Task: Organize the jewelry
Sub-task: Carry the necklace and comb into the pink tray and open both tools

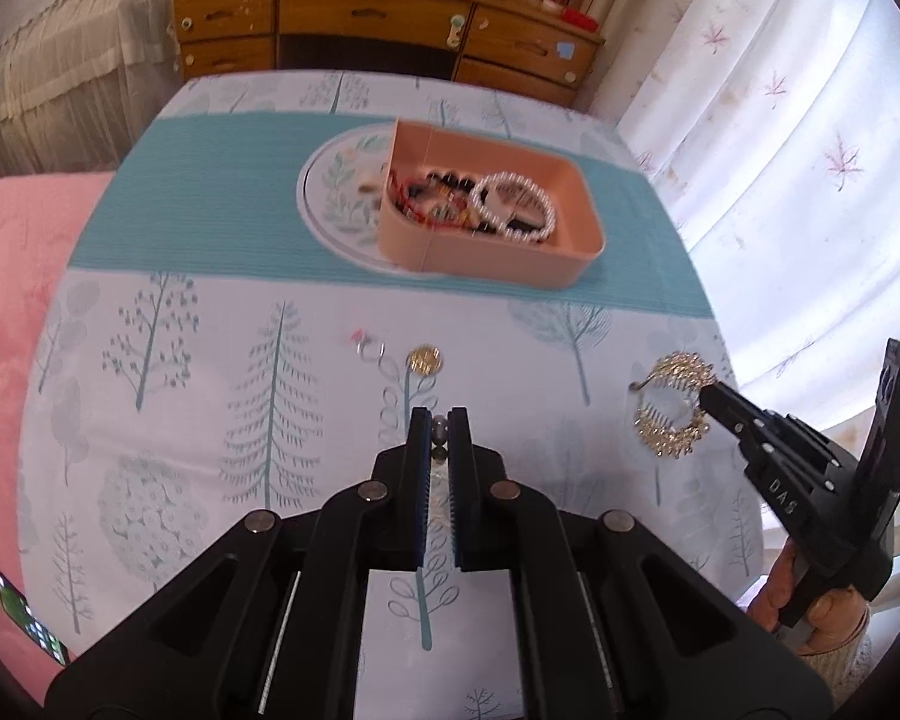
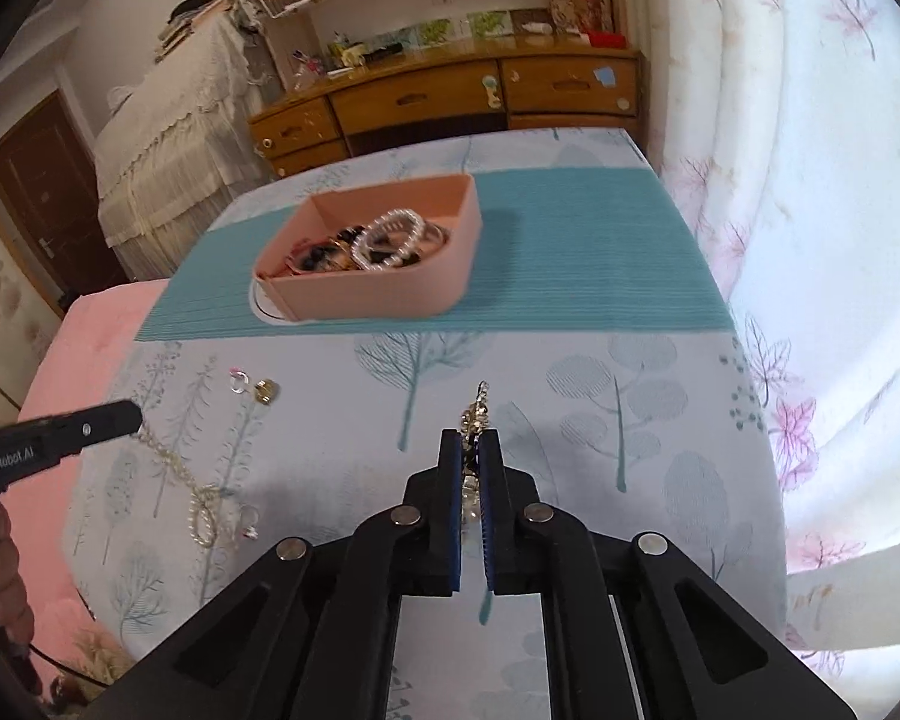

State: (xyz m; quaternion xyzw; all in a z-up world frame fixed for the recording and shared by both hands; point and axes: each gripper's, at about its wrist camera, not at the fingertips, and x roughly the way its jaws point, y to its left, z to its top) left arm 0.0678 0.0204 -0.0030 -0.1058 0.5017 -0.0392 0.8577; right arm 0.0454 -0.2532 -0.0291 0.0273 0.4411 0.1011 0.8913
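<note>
My left gripper (image 1: pixel 440 420) is shut on a pearl strand (image 1: pixel 439 427). In the right wrist view the pearl strand (image 2: pixel 201 516) trails from the left gripper (image 2: pixel 132 417) down to a loop by the tablecloth. My right gripper (image 2: pixel 470 438) is shut on a gold filigree hair comb (image 2: pixel 479 408). In the left wrist view the comb (image 1: pixel 672 405) hangs off the right gripper (image 1: pixel 711 399), above the cloth. A pink box (image 1: pixel 480 261) (image 2: pixel 378 297) farther back holds several beaded bracelets and a pearl one.
A gold ring (image 1: pixel 424 360) (image 2: pixel 265 390) and a clear ring (image 1: pixel 369 348) (image 2: pixel 238 381) lie loose on the tree-print cloth, and another small ring (image 2: pixel 249 525) lies by the pearl loop. A pink blanket (image 1: pixel 12 300) borders the left, a curtain (image 2: pixel 810 240) the right, a wooden dresser (image 1: pixel 378 18) the back.
</note>
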